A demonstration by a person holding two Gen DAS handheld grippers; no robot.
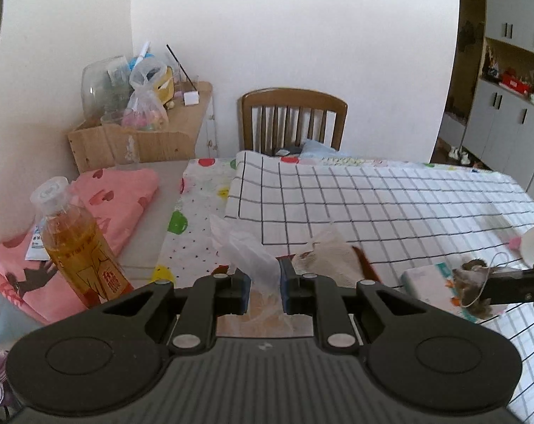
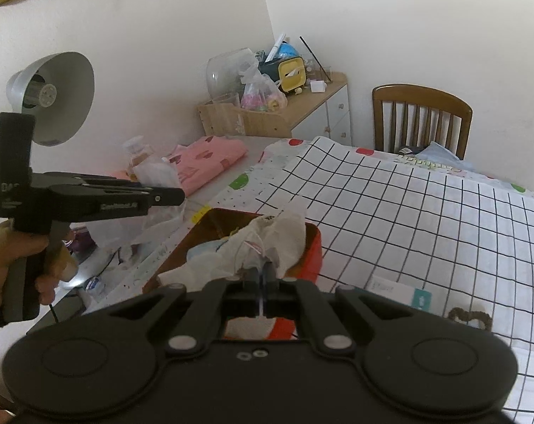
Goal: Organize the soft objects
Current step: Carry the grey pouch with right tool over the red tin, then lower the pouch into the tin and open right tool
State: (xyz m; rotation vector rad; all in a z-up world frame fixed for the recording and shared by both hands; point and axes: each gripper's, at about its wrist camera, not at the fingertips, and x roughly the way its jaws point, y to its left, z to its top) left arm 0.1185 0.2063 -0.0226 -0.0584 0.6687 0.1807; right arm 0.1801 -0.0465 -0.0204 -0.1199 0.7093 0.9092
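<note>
The left gripper was closed on a clear plastic bag near the table's left edge. The right gripper was pinched fully together on a whitish cloth, which lay in a red box on the checked tablecloth. A pink folded cloth lay at the far left corner.

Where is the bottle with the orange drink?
In the left wrist view, the bottle stands at the left, on the pink cloth, beside the left tool.
</note>
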